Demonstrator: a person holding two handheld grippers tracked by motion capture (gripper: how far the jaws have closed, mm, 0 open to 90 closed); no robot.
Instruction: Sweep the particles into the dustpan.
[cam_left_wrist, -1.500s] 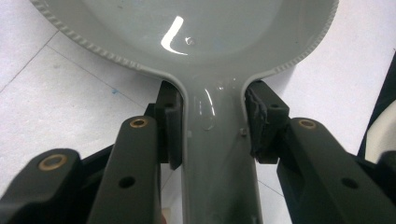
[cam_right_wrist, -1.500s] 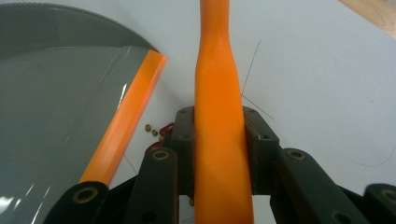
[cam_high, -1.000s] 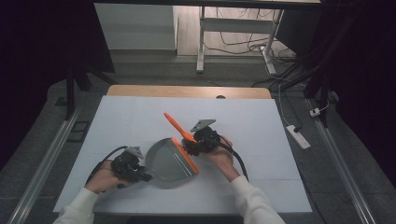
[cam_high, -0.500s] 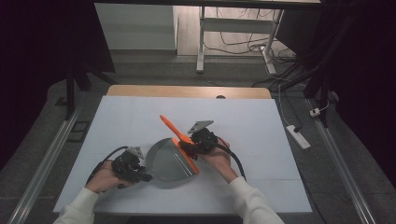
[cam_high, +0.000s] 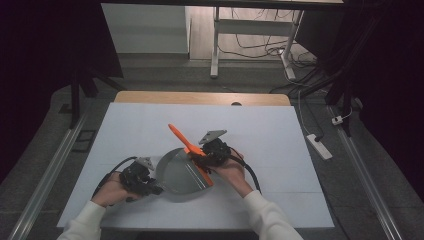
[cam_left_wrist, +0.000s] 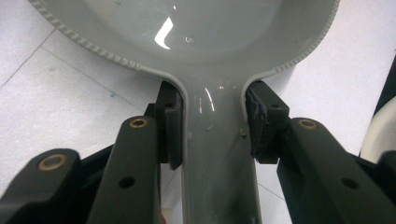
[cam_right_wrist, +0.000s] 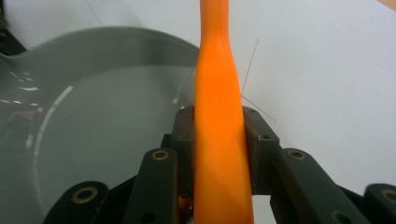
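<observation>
**A:** Talk me through it — what have I got in each claw?

**B:** My left claw (cam_left_wrist: 212, 135) is clamped on the handle of the grey pan (cam_high: 180, 172); the pads squeeze the handle from both sides just where it widens into the bowl. My right claw (cam_right_wrist: 218, 140) is closed on the orange stick (cam_high: 189, 150), which looks like a spatula or brush handle, gripped partway along its length.

**A:** Where's the pan sitting?

**B:** On the white counter (cam_high: 280, 135), straight ahead of the left claw, with its bowl reaching across to just beside the right claw.

**A:** And which step is this?

**B:** I'd call it working the stick at the pan while I hold the pan steady, whether stirring or scraping I can't say. The stick's lower end crosses the pan's right rim, below the right claw.

**A:** Which way does the stick point?

**B:** Its long axis runs on a slant: free end up and away past the right claw, toward the far left of the counter, working end back toward me over the rim.

**A:** Next move?

**B:** I'd judge it needs the left grip kept firm so the pan doesn't skid, and the right wrist tipping the working end down into the bowl.
</observation>
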